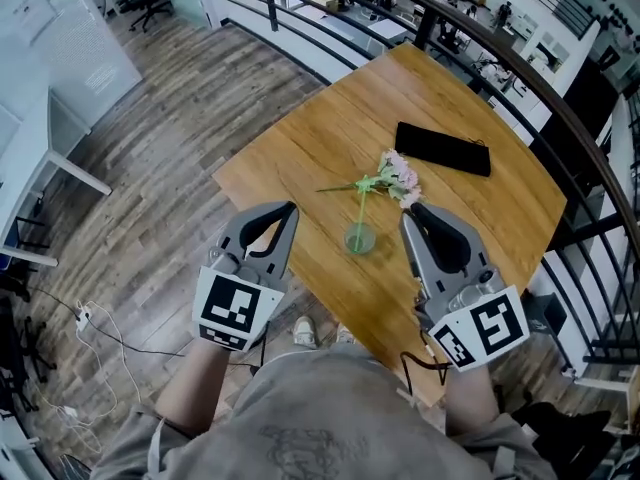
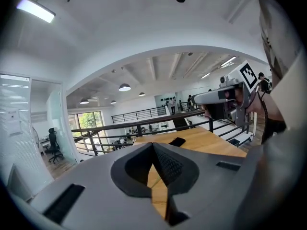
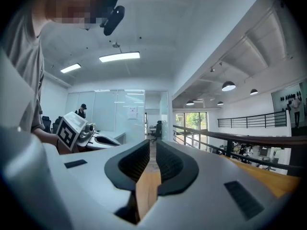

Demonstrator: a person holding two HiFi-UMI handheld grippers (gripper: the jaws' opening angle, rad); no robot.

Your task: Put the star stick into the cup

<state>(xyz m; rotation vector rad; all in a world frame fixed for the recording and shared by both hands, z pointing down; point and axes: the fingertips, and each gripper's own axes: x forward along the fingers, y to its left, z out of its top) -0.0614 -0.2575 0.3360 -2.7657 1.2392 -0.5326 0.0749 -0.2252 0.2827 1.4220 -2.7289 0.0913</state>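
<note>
A thin green stick topped with pink blossoms leans in a small clear green cup near the front of the wooden table. My left gripper hovers just left of the cup with its tips meeting and nothing held. My right gripper hovers just right of the cup, under the blossoms. Its jaws stand a narrow slit apart with nothing between them. Neither gripper touches the stick or the cup. Both gripper views look out level over the room and do not show the cup.
A flat black case lies at the table's far side. A black railing runs behind and to the right of the table. The table's left edge drops to a wood floor with a white cable.
</note>
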